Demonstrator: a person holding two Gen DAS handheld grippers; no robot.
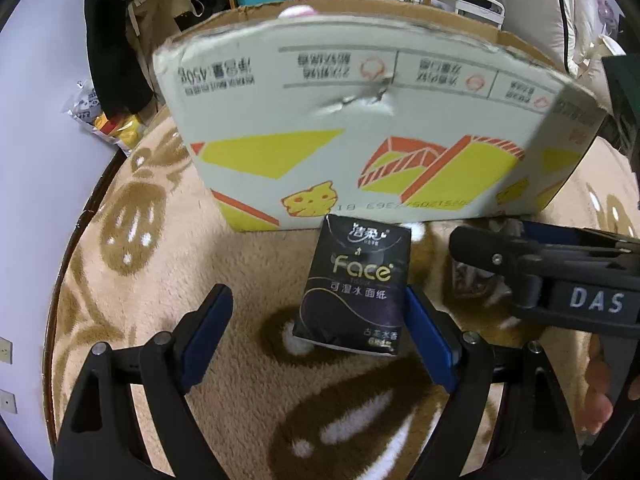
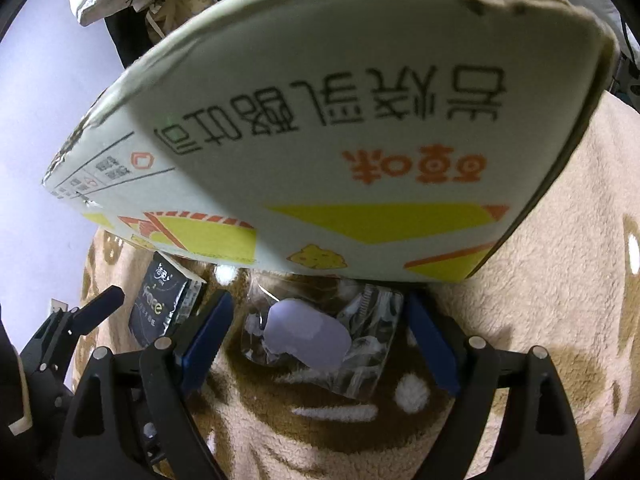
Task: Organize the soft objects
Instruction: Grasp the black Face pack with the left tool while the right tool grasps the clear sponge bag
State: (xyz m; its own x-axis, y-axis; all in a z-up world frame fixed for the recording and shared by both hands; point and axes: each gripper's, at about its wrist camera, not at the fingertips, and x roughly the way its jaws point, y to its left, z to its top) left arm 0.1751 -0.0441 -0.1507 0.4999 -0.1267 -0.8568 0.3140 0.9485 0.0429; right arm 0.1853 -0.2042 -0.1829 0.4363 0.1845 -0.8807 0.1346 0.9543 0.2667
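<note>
A black "Face" tissue pack (image 1: 354,286) lies on the fleece blanket in front of a white cardboard box (image 1: 360,128). My left gripper (image 1: 320,328) is open, its right finger beside the pack's right edge. In the right wrist view my right gripper (image 2: 320,332) is open around a clear plastic packet with a pale pad inside (image 2: 316,336), lying against the foot of the box (image 2: 320,140). The tissue pack (image 2: 160,300) shows at the left there. The right gripper also shows in the left wrist view (image 1: 560,276).
A tan and brown fleece blanket (image 1: 140,300) covers the round surface. Hanging clothes (image 1: 128,20), a snack bag (image 1: 104,120) and shelves stand behind the box. A pink object (image 1: 298,11) peeks over the box rim.
</note>
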